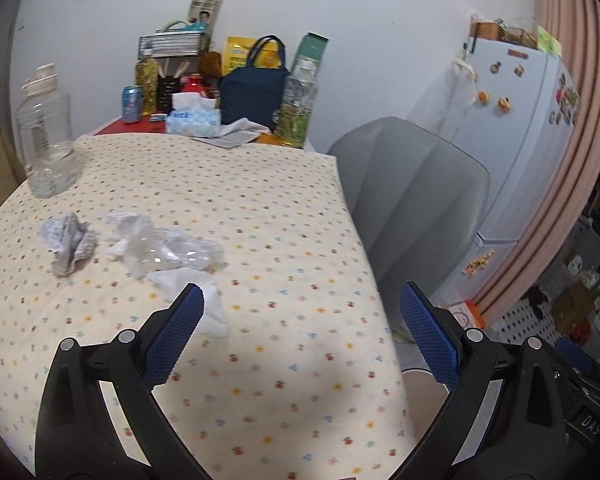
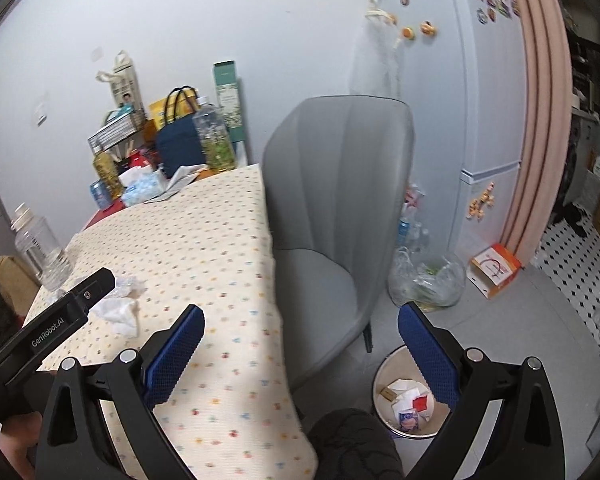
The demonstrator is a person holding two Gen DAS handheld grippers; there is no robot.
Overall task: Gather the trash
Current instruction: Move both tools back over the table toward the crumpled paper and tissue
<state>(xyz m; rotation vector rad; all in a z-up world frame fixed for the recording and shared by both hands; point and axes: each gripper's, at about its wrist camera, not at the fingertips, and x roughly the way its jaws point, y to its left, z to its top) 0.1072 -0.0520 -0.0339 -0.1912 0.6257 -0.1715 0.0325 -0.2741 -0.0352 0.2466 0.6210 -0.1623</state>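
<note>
On the table (image 1: pixel 260 208), covered by a dotted cloth, three pieces of trash lie grouped near the left edge: a crumpled grey printed paper (image 1: pixel 69 245), a crushed clear plastic wrapper (image 1: pixel 168 249) just beside it, and a white tissue (image 1: pixel 204 296) nearest the camera; the tissue touches the wrapper's near edge. Left gripper (image 1: pixel 300 312) — jaws spread wide, nothing between the blue pads — hovers above the cloth, its left finger overlapping the tissue in view; contact cannot be confirmed. Right gripper (image 2: pixel 300 332) — jaws likewise fully apart and empty — sits over the table's right edge; the grey chair (image 2: pixel 332 200) stands against that edge. Beside the chair, on the floor, a round waste bin (image 2: pixel 384 372) holds discarded paper and packaging; a clear water bottle (image 1: pixel 46 140) stands upright at the table's far left.
</note>
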